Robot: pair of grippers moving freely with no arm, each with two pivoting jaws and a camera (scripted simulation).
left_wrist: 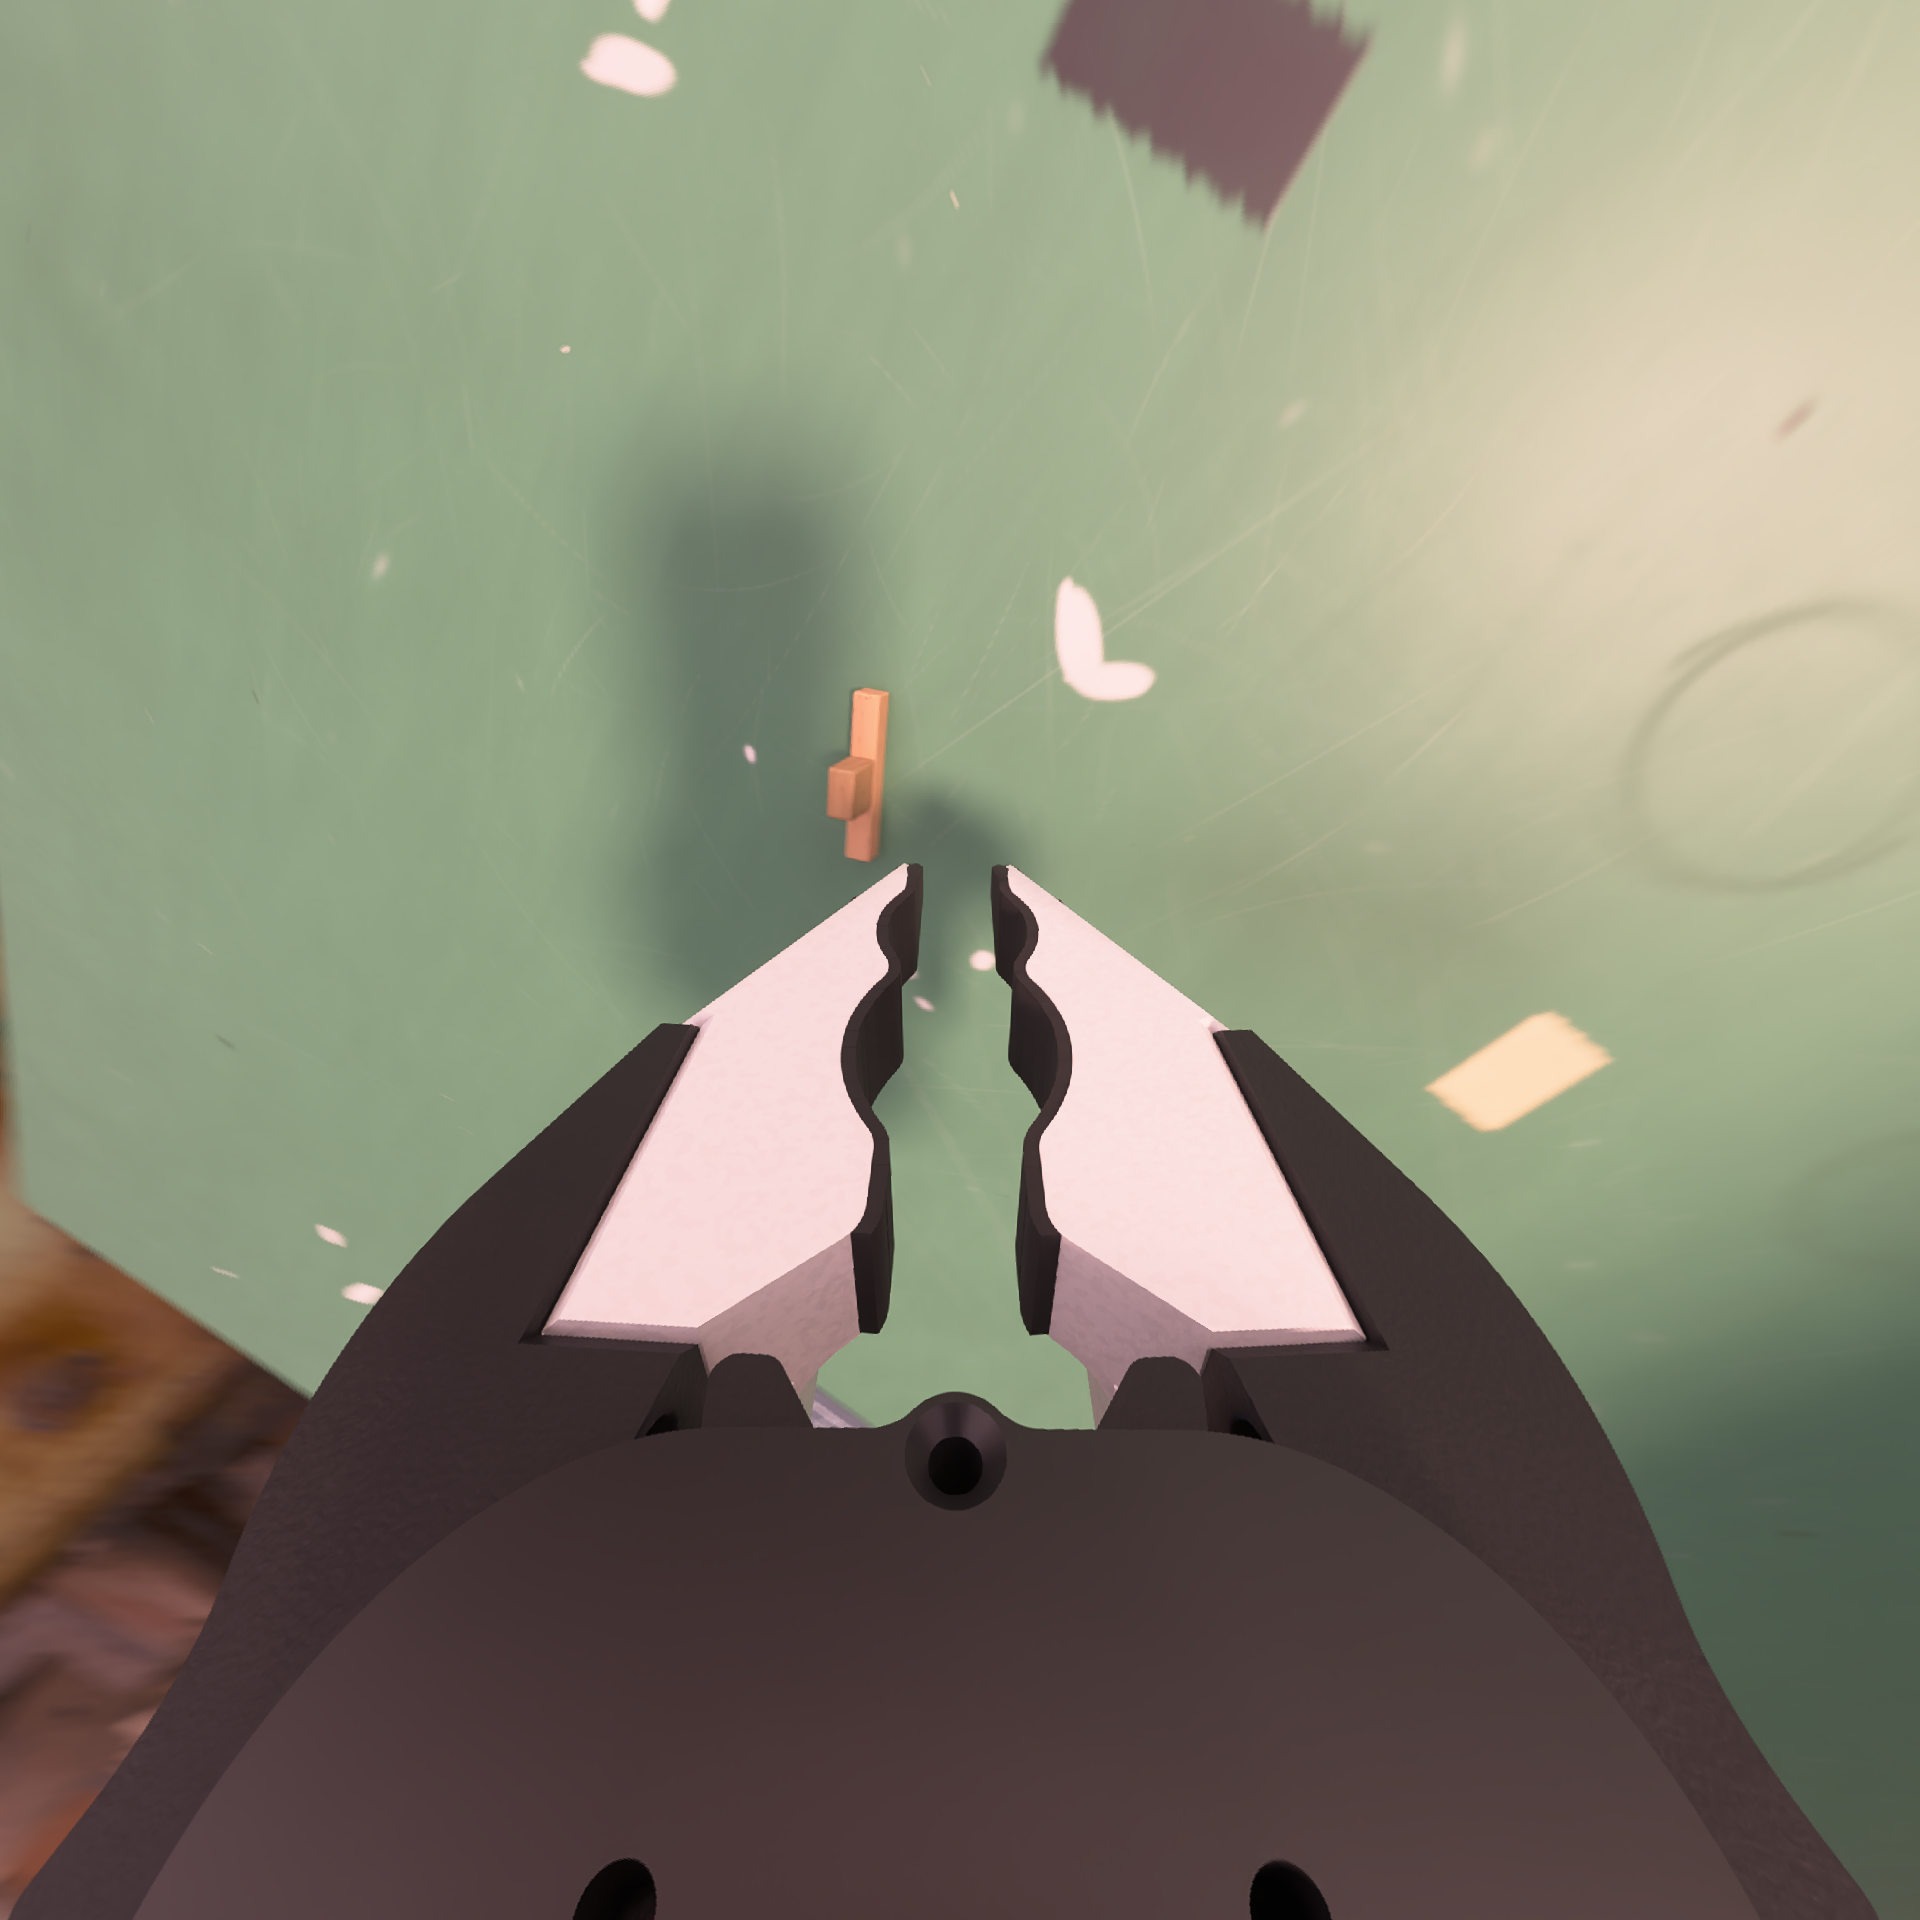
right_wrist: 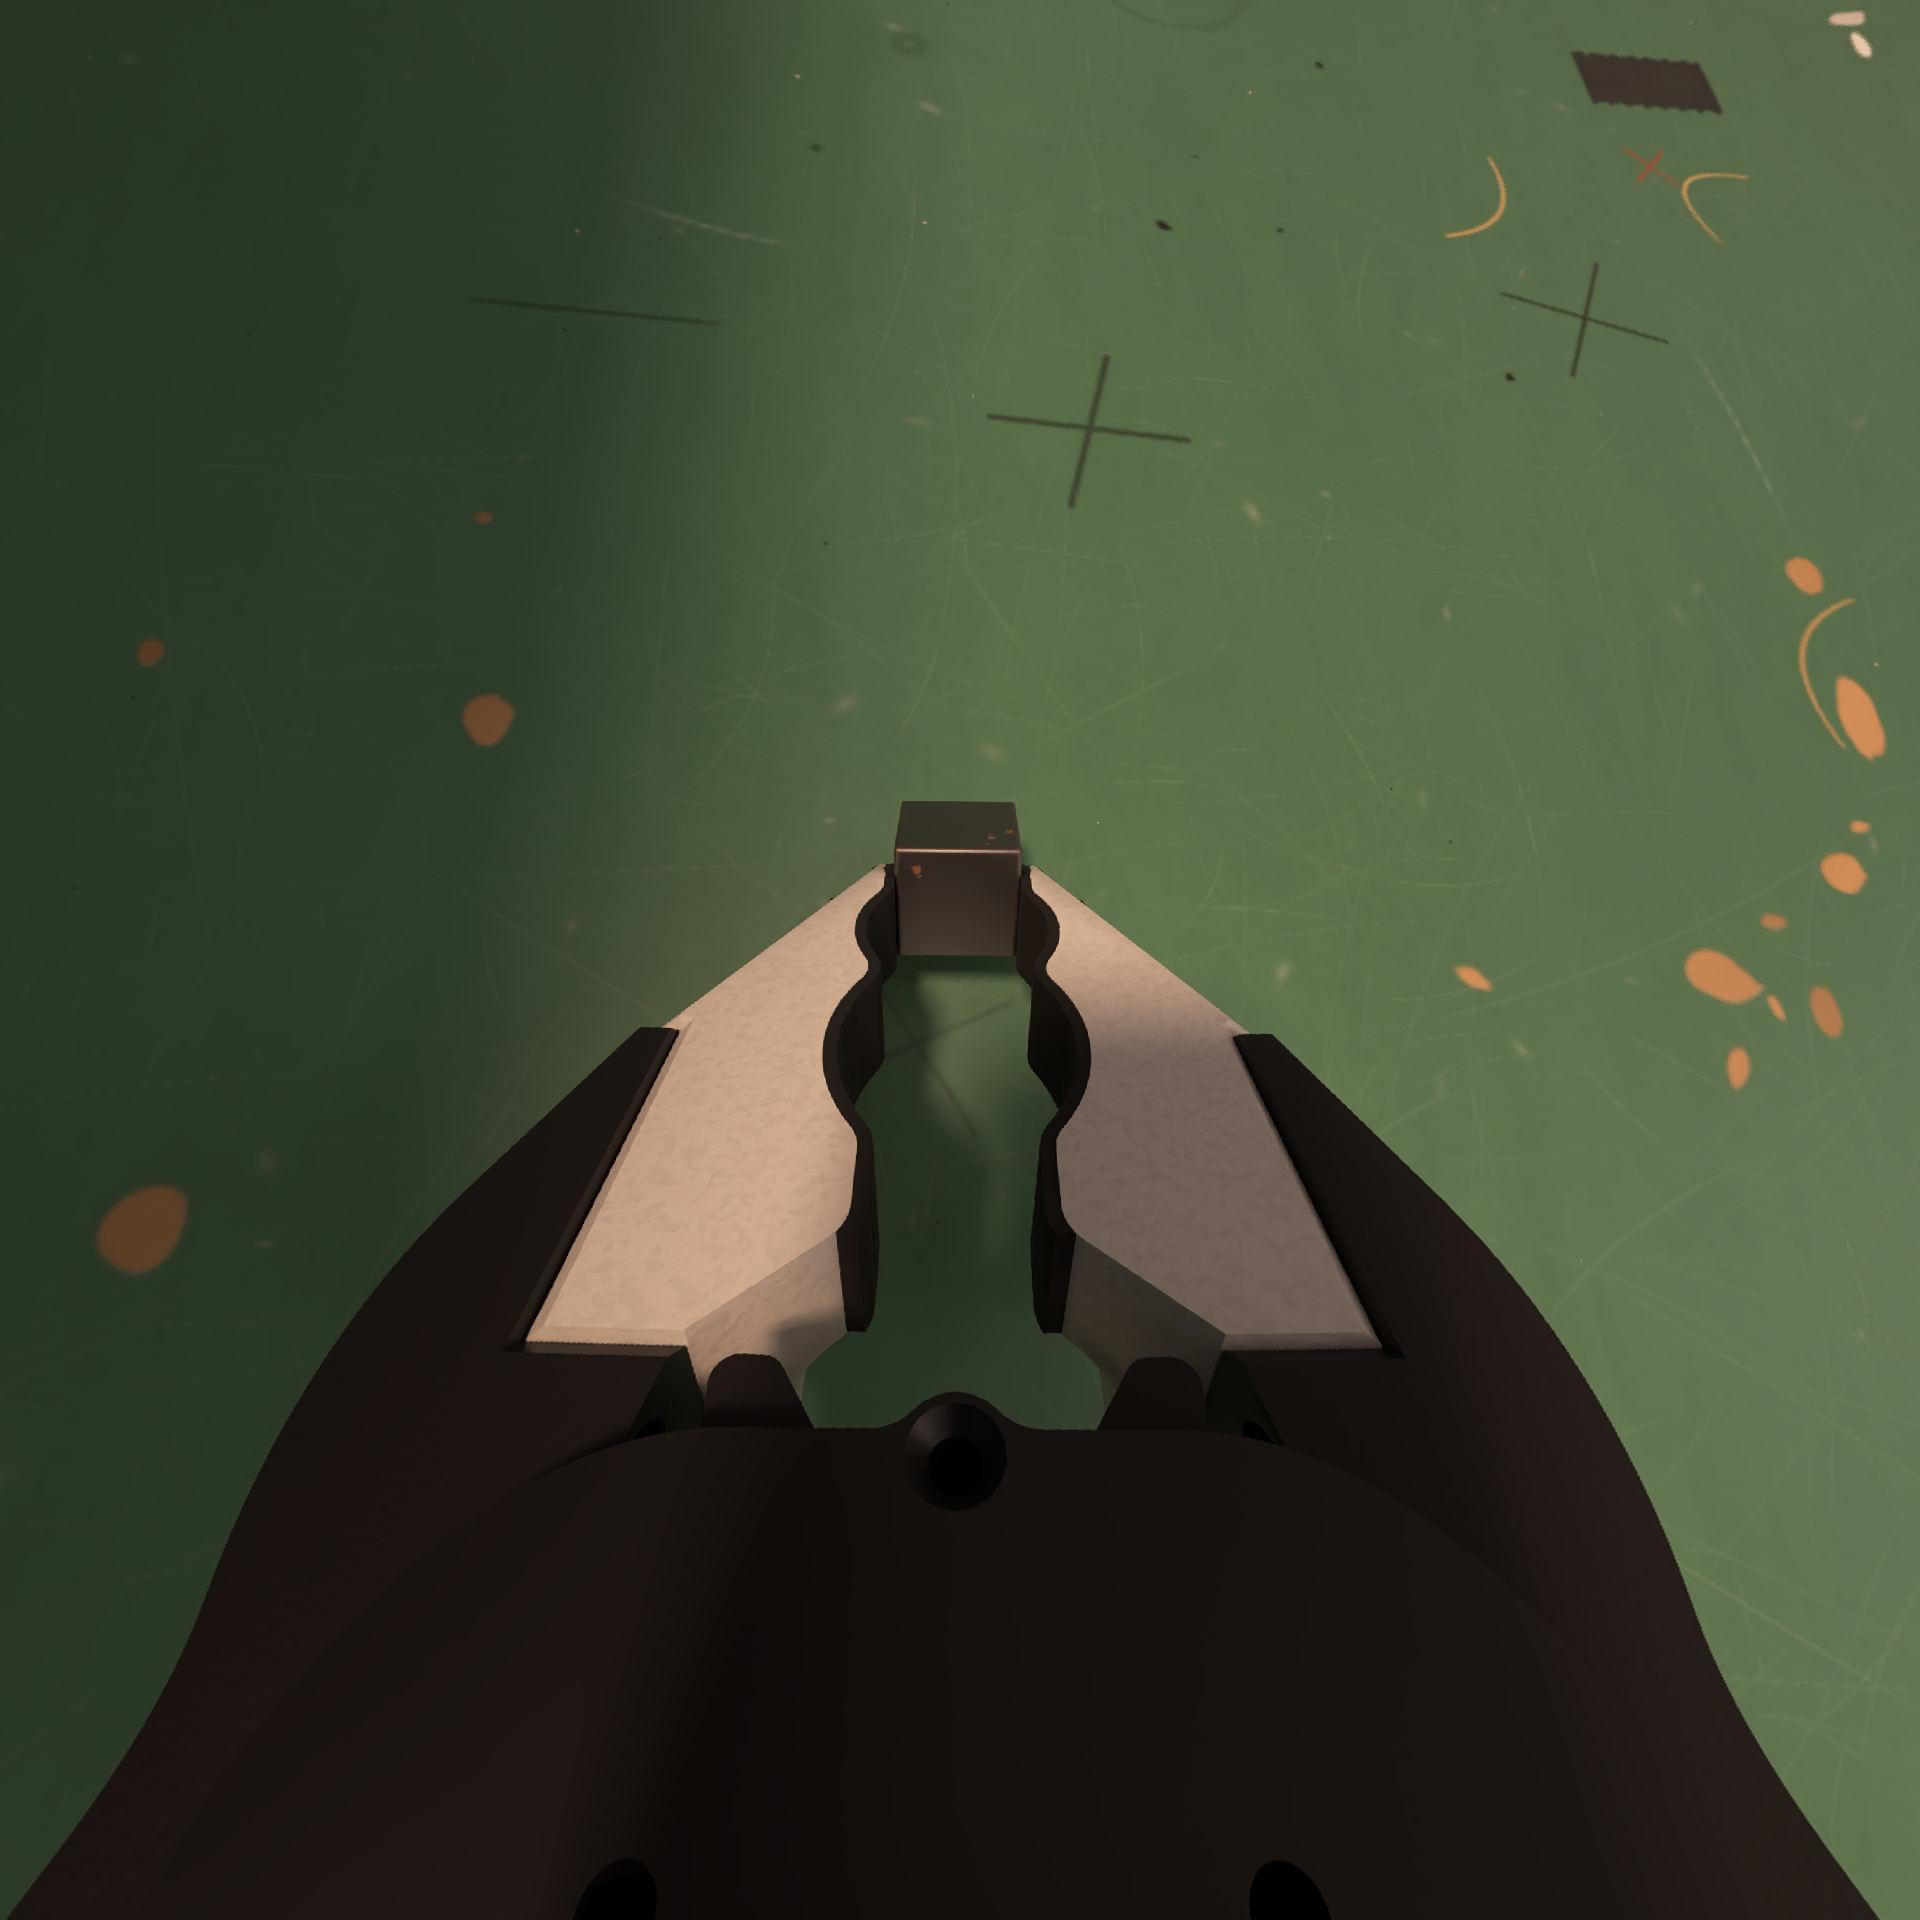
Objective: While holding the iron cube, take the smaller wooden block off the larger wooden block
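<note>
The green table is filling both views, scuffed and speckled with pale flecks under the left camera and orange spots under the right one, and at seven o'clock in the left wrist view a brown mottled floor is showing past the table's edge. Over that table the left gripper is hanging with its jaws a narrow gap apart and nothing between them, their tips pointing toward twelve o'clock. The right gripper is doing the holding: its jaws are clamping the iron cube right at the tips, one pad pressing each side, the cube's far end sticking out past them toward twelve o'clock. A dark jagged-edged patch is lying on the table at one o'clock in the left wrist view, and a cream rectangular patch is sitting at four o'clock. Just beyond the left jaws, at eleven o'clock from their tips, the larger wooden block is lying as a thin strip running twelve to six, near the tips but apart from them. The smaller wooden block is sitting on it, overhanging toward nine o'clock, untouched by either gripper.
</note>
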